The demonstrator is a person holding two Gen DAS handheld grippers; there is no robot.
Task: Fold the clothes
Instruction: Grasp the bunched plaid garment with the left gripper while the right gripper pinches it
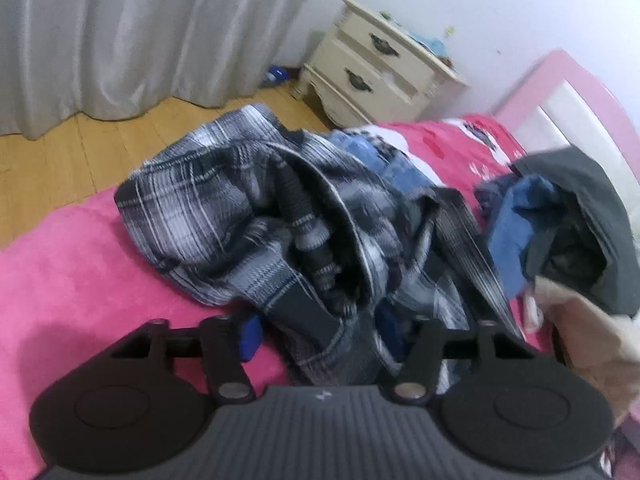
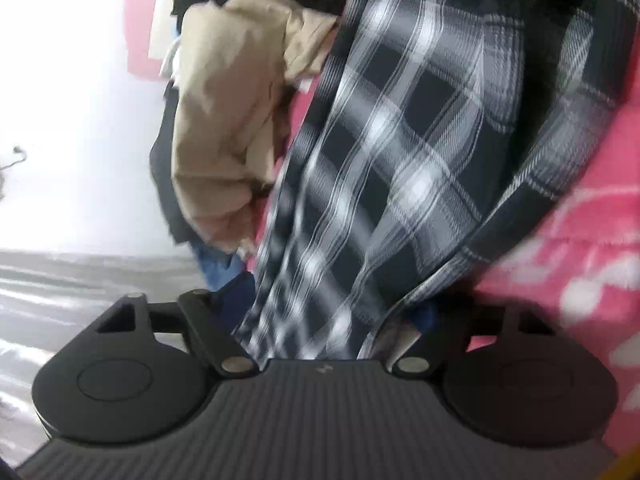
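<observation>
Plaid shirt (image 1: 240,216): I saw it crumpled, black, grey and white, heaped on the pink bedspread (image 1: 80,280).
Other clothes (image 1: 560,216): blue, dark grey and beige pieces (bunched together) lay just beside it.

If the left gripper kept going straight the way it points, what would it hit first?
Most likely the crumpled plaid shirt: the left gripper already has its folds between the fingers, with the pink bedspread beneath. Depth is unclear.
</observation>
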